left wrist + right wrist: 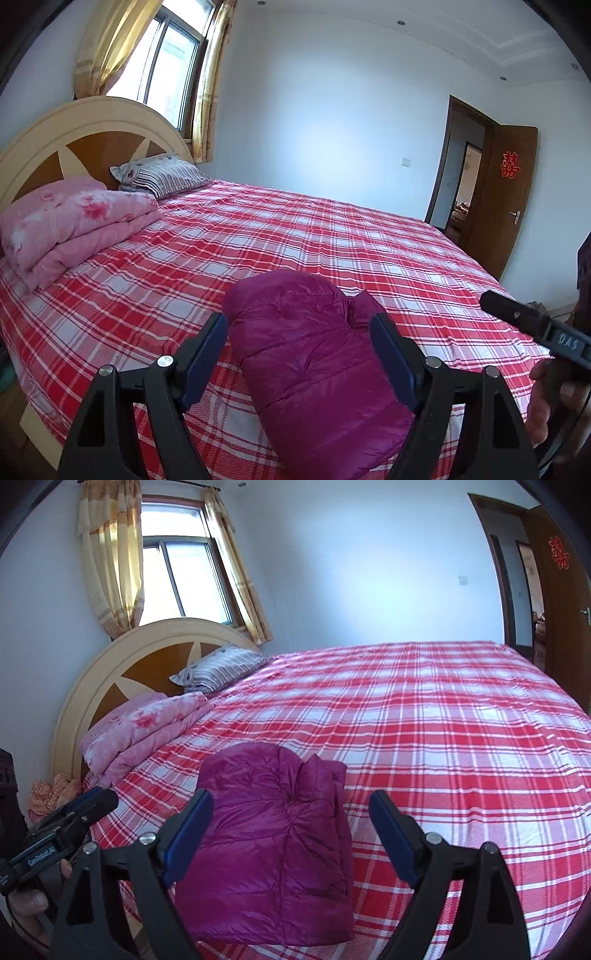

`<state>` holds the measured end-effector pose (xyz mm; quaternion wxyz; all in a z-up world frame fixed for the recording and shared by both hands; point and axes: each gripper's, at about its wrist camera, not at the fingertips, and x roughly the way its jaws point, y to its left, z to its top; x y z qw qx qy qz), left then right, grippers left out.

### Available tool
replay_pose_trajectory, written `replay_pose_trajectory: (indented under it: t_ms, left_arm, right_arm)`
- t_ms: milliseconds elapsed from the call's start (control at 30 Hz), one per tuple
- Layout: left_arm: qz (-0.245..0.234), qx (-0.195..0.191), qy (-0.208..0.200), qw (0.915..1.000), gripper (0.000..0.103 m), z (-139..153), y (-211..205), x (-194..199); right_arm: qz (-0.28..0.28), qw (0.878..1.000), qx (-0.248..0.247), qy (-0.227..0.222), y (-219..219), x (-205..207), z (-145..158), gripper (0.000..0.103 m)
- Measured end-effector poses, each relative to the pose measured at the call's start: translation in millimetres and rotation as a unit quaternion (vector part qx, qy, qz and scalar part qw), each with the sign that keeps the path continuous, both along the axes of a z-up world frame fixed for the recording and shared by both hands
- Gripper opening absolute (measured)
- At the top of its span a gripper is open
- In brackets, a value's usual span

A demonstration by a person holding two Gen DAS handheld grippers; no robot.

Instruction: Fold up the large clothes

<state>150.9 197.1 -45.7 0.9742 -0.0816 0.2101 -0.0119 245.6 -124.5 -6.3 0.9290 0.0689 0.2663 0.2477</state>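
Both pairs of jaws stand wide apart, holding nothing. The left gripper (299, 354) and right gripper (291, 834) hang above the folded magenta down jacket (273, 853), not touching it. The jacket lies near the bed's near edge on the red plaid sheet (443, 738). Beyond it the sheet lies bare to the far edge. A folded pink quilt (74, 225) and striped pillow (162, 177) sit by the headboard (48, 144).
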Motion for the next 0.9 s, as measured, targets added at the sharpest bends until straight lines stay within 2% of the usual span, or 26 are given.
replay_pose_trajectory:
  t_ms: [267, 900]
  left_arm:
    - [0.008, 0.016, -0.009, 0.9998, 0.080, 6, -6, -6]
    - [0.010, 0.016, -0.013, 0.9997, 0.080, 9, -7, -9]
  right_arm:
    - [-0.001, 1.000, 0.004, -0.016, -4, -14, 10, 0.091]
    - [0.001, 0.999, 0.000, -0.034, -5, -30, 14, 0.095]
